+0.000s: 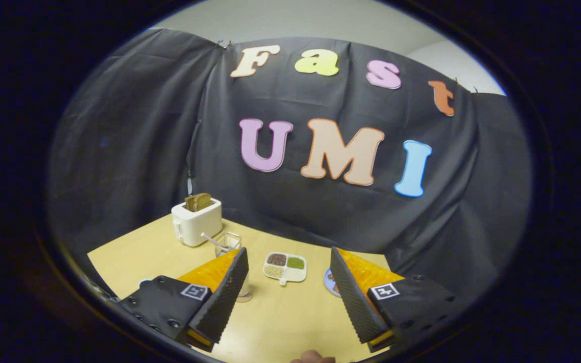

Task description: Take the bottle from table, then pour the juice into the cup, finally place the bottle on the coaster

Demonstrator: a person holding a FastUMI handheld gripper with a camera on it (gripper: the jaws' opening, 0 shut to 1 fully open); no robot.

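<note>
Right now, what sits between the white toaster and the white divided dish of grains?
In the gripper view, a clear glass cup with a stirrer stands between toaster and dish. Open gripper holds nothing.

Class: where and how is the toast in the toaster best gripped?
Grip the toast by its top edge, from above: it stands upright out of the toaster, so jaws close across its flat faces. The gripper is open, empty.

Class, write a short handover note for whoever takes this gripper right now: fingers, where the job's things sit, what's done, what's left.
Gripper: fingers spread open above the table, holding nothing.
Glass cup with a stirrer stands beyond the left finger, beside the toaster.
Sectioned snack dish lies between the fingers, further ahead.
Coaster peeks out behind the right finger.
Bottle: I can't place it.
Done: nothing apparent.
Left: grasp bottle, pour, set it on the coaster.
</note>
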